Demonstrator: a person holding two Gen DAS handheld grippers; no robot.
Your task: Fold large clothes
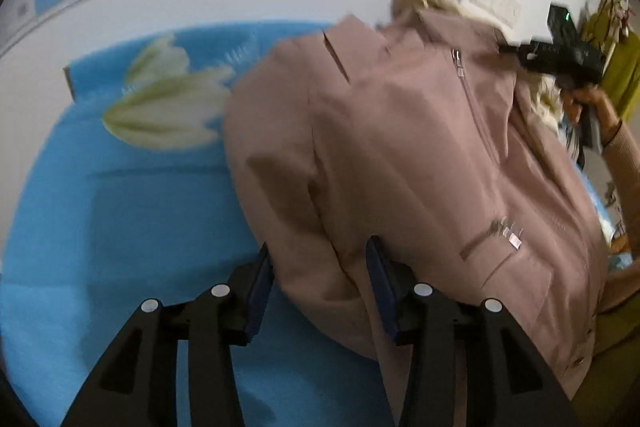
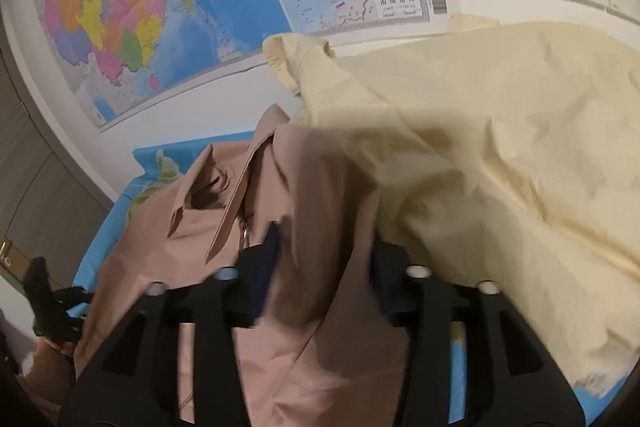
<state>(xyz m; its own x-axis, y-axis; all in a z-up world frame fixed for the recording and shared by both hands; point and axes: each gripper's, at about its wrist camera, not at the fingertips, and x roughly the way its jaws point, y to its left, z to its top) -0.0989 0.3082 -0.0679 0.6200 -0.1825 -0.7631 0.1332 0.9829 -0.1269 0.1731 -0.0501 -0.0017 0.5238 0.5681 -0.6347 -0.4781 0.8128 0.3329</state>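
Straddling the pink jacket (image 1: 400,155) sleeve edge with my left gripper (image 1: 320,279), jaws open on the blue bedsheet (image 1: 120,227). Right gripper (image 2: 324,267) also open, around the shoulder fabric near the collar. Jacket's long axis runs between them; cream garment (image 2: 500,147) lies beside.

A dusty-pink zip-front jacket (image 1: 420,163) is lying spread on the blue bedding, collar flaps sticking up, one sleeve folded across its body. A rumpled pale-yellow garment (image 2: 500,155) is overlapping its collar end.
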